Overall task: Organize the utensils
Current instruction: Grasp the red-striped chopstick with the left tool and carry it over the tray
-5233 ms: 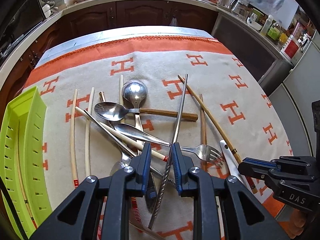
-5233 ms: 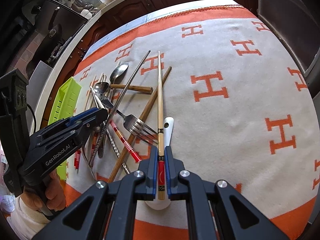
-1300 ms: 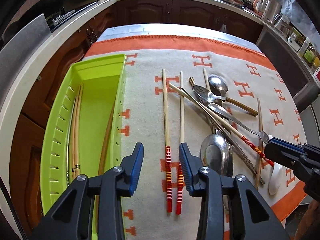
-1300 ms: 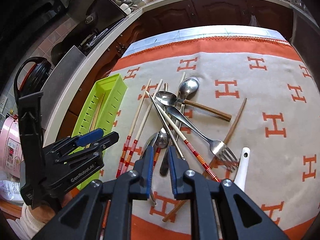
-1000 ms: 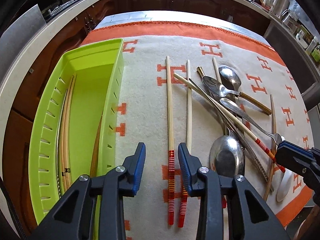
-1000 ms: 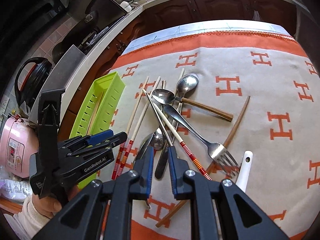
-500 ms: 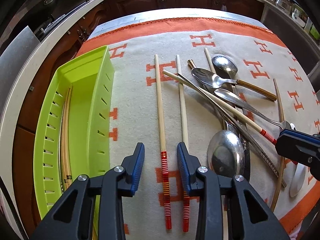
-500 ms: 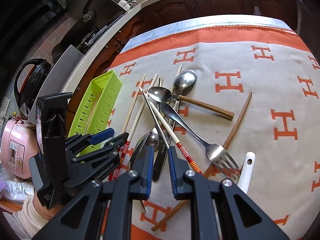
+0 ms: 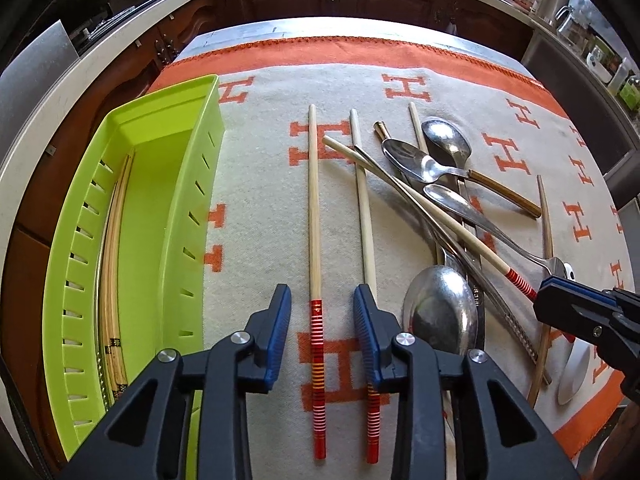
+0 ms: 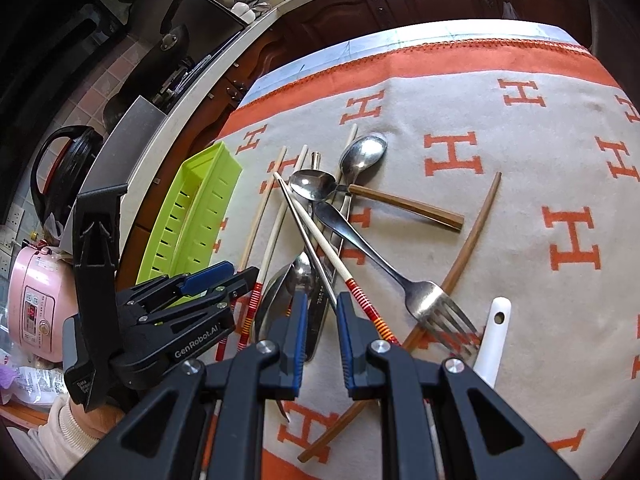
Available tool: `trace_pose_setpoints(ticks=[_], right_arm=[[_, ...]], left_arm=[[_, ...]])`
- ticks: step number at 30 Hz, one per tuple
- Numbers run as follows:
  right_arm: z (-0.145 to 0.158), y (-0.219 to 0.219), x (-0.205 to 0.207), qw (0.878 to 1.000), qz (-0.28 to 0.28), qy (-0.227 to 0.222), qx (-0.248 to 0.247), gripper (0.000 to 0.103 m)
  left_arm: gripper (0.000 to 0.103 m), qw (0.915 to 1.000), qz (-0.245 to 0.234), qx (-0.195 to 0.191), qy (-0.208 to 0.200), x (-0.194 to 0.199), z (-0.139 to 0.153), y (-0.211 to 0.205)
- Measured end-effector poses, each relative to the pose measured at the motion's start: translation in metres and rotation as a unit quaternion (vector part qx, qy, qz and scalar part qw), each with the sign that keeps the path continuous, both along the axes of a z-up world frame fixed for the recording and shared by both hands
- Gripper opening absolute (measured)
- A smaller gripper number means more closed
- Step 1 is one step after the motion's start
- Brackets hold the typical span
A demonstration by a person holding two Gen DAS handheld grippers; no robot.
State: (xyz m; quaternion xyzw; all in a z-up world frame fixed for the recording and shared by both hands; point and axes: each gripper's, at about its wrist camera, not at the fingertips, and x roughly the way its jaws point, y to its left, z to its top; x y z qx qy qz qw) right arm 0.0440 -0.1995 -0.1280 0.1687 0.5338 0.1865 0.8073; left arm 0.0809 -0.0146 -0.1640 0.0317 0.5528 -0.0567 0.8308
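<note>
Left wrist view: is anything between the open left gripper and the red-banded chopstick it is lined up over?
Nothing visible. The left gripper is open, the chopstick lying alone on the cloth between its fingers; its neighbour lies beside it.

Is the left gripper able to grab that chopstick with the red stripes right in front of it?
Probably yes. The left gripper is open, and the red-striped chopstick lies flat on the blanket between its jaws, with nothing on top of it.

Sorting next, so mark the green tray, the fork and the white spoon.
green tray (image 9: pixel 192 184), left wrist view, inner right wall.
fork (image 10: pixel 430 300), right wrist view, base of the tines.
white spoon (image 10: pixel 494 332), right wrist view, handle.
</note>
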Motion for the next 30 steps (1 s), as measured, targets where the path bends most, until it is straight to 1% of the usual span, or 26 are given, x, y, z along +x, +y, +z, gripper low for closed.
trace_pose_setpoints(ticks=[1, 2, 8, 9, 14, 17, 20, 23, 25, 27, 30], right_arm=[[0.000, 0.000, 0.000, 1.000, 0.001, 0.000, 0.001, 0.015], [0.000, 0.001, 0.000, 1.000, 0.001, 0.001, 0.001, 0.015], [0.006, 0.008, -0.005, 1.000, 0.010, -0.008, -0.002, 0.015], [0.007, 0.009, -0.006, 1.000, 0.011, -0.010, -0.003, 0.015], [0.012, 0.019, -0.012, 1.000, 0.020, -0.016, -0.007, 0.015], [0.012, 0.031, -0.016, 0.999, 0.028, -0.018, 0.001, 0.015], [0.011, 0.047, -0.018, 0.999, 0.040, -0.020, 0.004, 0.015], [0.009, 0.064, -0.019, 0.999, 0.048, -0.021, -0.010, 0.015], [0.004, 0.074, -0.019, 0.998, 0.052, -0.015, -0.015, 0.015], [0.000, 0.083, -0.019, 0.998, 0.057, -0.005, -0.019, 0.015], [-0.006, 0.094, -0.018, 0.998, 0.052, 0.003, -0.033, 0.015]], left_arm=[[0.013, 1.0000, -0.003, -0.003, -0.002, -0.002, 0.000, 0.000], [0.005, 1.0000, -0.003, -0.007, -0.003, -0.003, 0.000, 0.000], [0.003, 0.9994, 0.015, -0.029, -0.013, -0.008, 0.000, 0.006], [0.003, 0.9993, 0.018, -0.028, -0.016, -0.009, 0.001, 0.006], [0.003, 0.9985, 0.019, -0.031, -0.041, -0.024, 0.015, 0.011], [0.003, 0.9972, 0.026, -0.034, -0.062, -0.034, 0.031, 0.019], [0.003, 0.9949, 0.035, -0.039, -0.086, -0.044, 0.051, 0.034], [0.003, 0.9924, 0.048, -0.031, -0.109, -0.050, 0.070, 0.054], [0.003, 0.9901, 0.063, -0.022, -0.124, -0.053, 0.079, 0.072], [0.003, 0.9888, 0.078, -0.013, -0.127, -0.053, 0.081, 0.090], [0.003, 0.9879, 0.097, -0.004, -0.120, -0.051, 0.075, 0.115]])
